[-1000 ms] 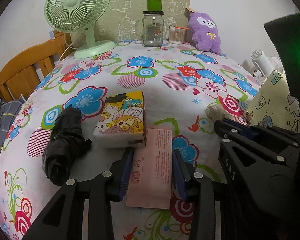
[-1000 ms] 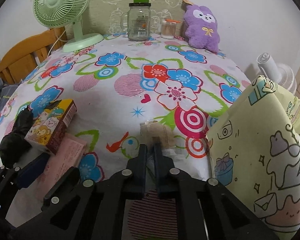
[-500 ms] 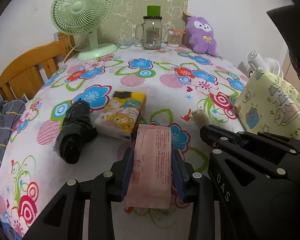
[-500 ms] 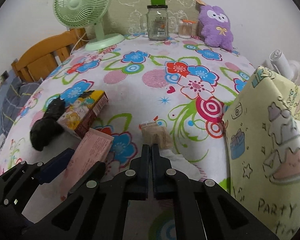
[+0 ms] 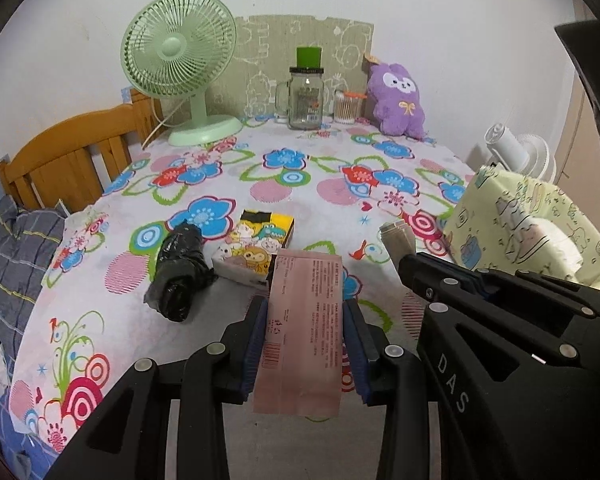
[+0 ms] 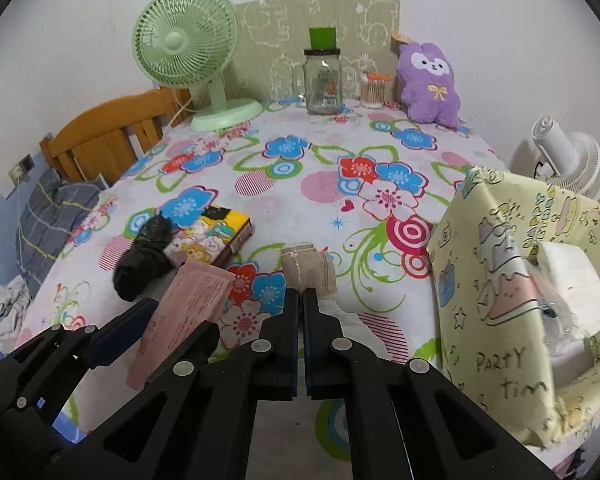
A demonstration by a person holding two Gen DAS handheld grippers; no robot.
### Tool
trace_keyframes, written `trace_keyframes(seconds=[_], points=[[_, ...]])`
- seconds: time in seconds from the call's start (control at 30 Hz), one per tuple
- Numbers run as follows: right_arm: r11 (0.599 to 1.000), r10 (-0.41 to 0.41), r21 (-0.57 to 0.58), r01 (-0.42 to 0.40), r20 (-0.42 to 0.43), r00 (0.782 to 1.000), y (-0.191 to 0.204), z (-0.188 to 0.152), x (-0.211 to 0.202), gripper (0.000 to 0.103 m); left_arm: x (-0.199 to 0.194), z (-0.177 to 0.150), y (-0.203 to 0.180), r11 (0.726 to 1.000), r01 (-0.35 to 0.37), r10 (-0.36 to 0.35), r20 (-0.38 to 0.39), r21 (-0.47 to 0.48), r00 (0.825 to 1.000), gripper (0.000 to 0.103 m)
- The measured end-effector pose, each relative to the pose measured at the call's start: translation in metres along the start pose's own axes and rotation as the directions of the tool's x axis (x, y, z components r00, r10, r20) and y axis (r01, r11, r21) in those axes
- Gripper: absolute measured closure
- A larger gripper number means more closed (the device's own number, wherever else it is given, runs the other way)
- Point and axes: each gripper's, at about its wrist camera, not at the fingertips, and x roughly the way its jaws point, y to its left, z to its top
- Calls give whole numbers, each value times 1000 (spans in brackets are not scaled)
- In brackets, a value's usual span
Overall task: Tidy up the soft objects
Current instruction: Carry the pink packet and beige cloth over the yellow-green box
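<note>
Beige packet (image 6: 309, 273) half behind right claw (image 6: 301, 300)

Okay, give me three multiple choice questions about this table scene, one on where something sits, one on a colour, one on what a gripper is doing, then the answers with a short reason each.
1. What lies right beside the cartoon tissue pack, on its left in the left wrist view?
A. a black plastic bundle
B. the glass jar
C. the purple plush

2. What colour is the desk fan at the back of the table?
A. white
B. pale green
C. orange

3. What is the left gripper doing?
A. standing open over bare cloth
B. gripping a pink packet
C. gripping the glass jar

Answers:
1 A, the black plastic bundle lies against the pack's left side.
2 B, its cage, stem and base are all pale green.
3 B, the pink packet sits clamped between its blue pads.
</note>
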Motion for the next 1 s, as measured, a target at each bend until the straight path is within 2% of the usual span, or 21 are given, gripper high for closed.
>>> trace_keyframes(seconds=[0.57,1.0], points=[[1000,10,-6,-9,121,993,-1,16,-62,98,-51,20,-12,1000,-14,13,103,13,995,65],[1000,18,-7,-17,182,983,-6,29,-98,98,-80,37,-24,999,-22,17,160,32,987,65]])
